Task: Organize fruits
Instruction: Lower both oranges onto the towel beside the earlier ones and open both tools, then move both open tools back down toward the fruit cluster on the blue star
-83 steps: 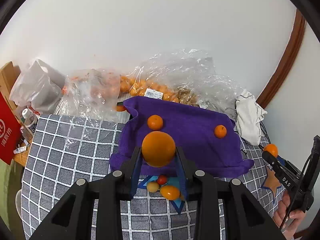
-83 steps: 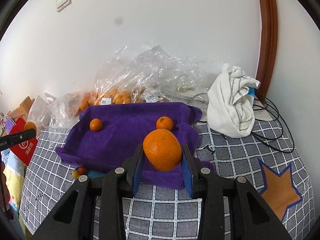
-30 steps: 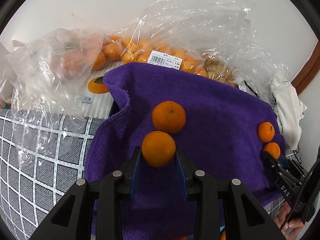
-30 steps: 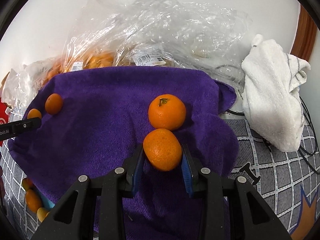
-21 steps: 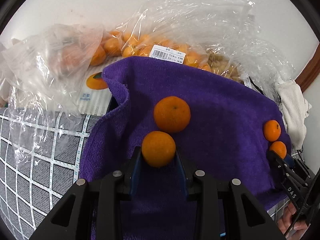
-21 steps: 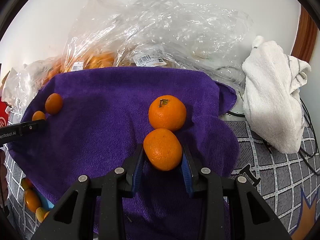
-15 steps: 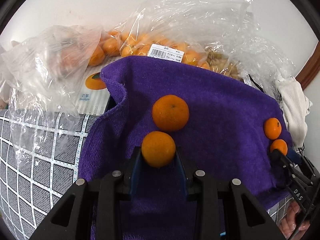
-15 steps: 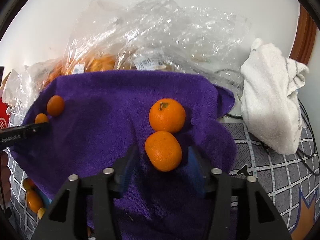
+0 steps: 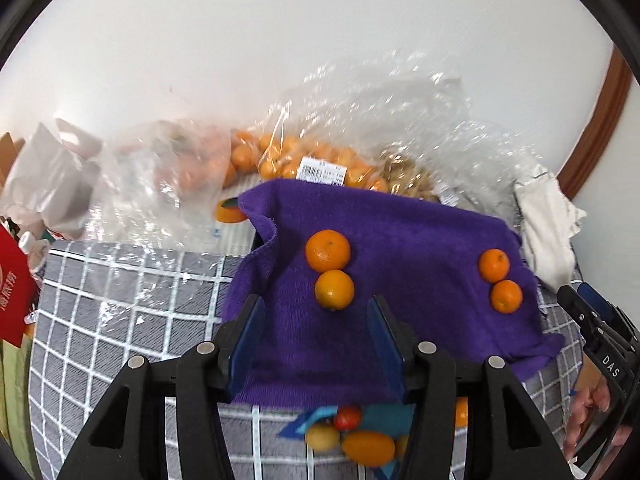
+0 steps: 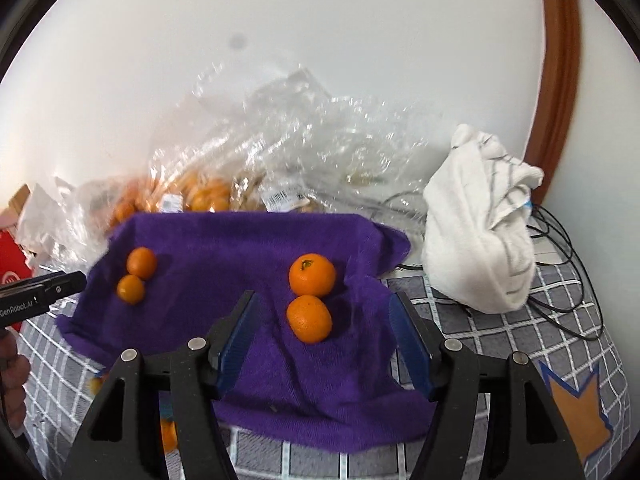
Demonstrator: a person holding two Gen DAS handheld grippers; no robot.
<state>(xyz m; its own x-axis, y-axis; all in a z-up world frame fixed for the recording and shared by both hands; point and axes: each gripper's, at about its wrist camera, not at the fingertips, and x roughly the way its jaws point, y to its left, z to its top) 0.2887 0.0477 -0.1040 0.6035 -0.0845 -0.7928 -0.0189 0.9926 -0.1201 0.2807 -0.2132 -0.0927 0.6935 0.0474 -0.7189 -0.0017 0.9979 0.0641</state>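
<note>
A purple towel (image 9: 408,264) (image 10: 224,264) lies spread over the checked cloth. Two pairs of oranges rest on it. In the left wrist view one orange (image 9: 334,290) sits just below another orange (image 9: 328,250), and my left gripper (image 9: 316,334) hangs above and behind them, its jaws opening with nothing between them. In the right wrist view an orange (image 10: 309,319) lies below a stemmed orange (image 10: 312,274); my right gripper (image 10: 324,340) is raised over it, jaws opening and clear of the fruit. The other pair (image 10: 136,276) shows at the towel's left.
Clear plastic bags of small oranges (image 9: 288,160) (image 10: 200,196) are heaped against the wall behind the towel. A white cloth bundle (image 10: 480,236) and black cables (image 10: 560,248) lie at the right. Small fruits (image 9: 352,436) sit on the checked tablecloth (image 9: 120,320) below the towel. A red packet (image 9: 12,300) stands at left.
Both grippers let go of their oranges, leaving each beside an earlier one on the towel. Both have opened, risen and drawn back, so more of the table shows.
</note>
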